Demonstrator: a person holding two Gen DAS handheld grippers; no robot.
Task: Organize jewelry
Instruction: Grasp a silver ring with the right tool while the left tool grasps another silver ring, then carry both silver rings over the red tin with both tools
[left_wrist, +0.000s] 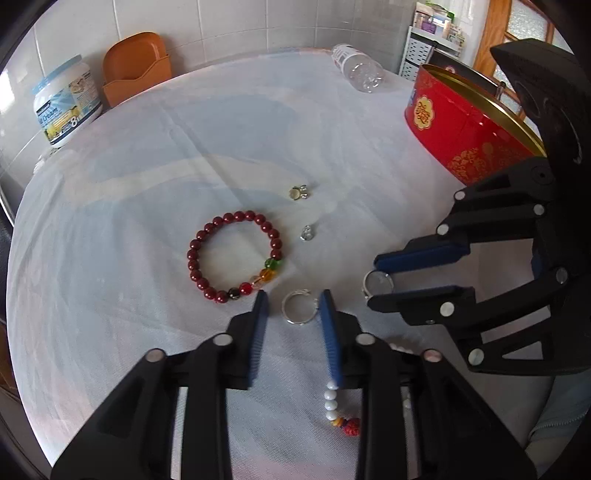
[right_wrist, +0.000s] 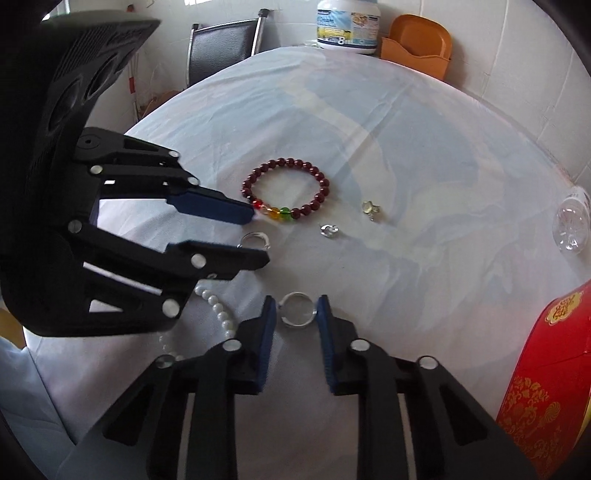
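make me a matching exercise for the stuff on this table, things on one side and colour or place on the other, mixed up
Things:
1. bead bracelet
2. tin
3. plastic bottle
4. white tub

Descriptions:
a. clear, lying on its side at the far edge of the table
b. beside the orange holder, by the tiled wall
c. dark red, with a few green, amber and clear beads
d. red with gold patterns

Pairs: 1-c, 2-d, 3-a, 4-b
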